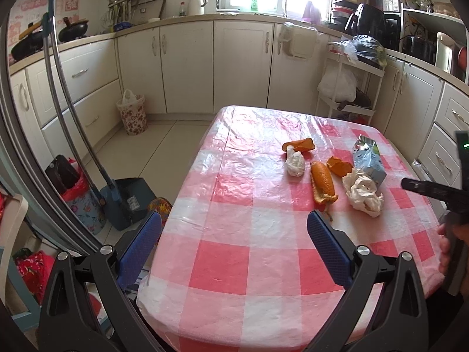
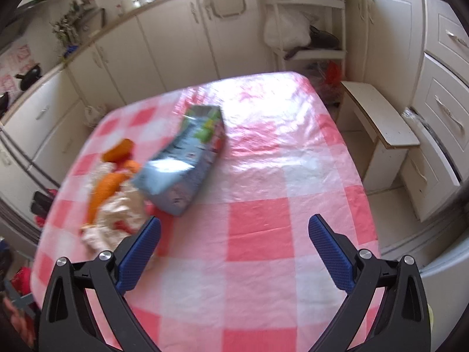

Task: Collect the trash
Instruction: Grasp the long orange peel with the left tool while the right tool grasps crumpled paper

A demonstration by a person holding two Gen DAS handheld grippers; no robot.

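Note:
Trash lies on a table with a pink-and-white checked cloth (image 1: 234, 252). A flattened blue carton (image 1: 368, 161) (image 2: 187, 161) rests beside a crumpled white tissue (image 1: 363, 195) (image 2: 117, 217). Orange peels (image 1: 322, 182) (image 2: 107, 187) and a smaller tissue wad (image 1: 294, 162) lie to their left. My left gripper (image 1: 234, 228) hovers open over the table's near left edge, short of the trash. My right gripper (image 2: 234, 231) is open above the cloth, its left finger close to the big tissue and the carton's near end. In the left wrist view the right gripper's body and a hand (image 1: 448, 246) show at the right edge.
A floral waste bin with a bag liner (image 1: 132, 113) stands on the floor by the cabinets. A dustpan and broom (image 1: 126, 199) lean at the left of the table. A white stool (image 2: 378, 126) sits to the table's right, and a wire shelf rack (image 1: 348, 88) stands behind it.

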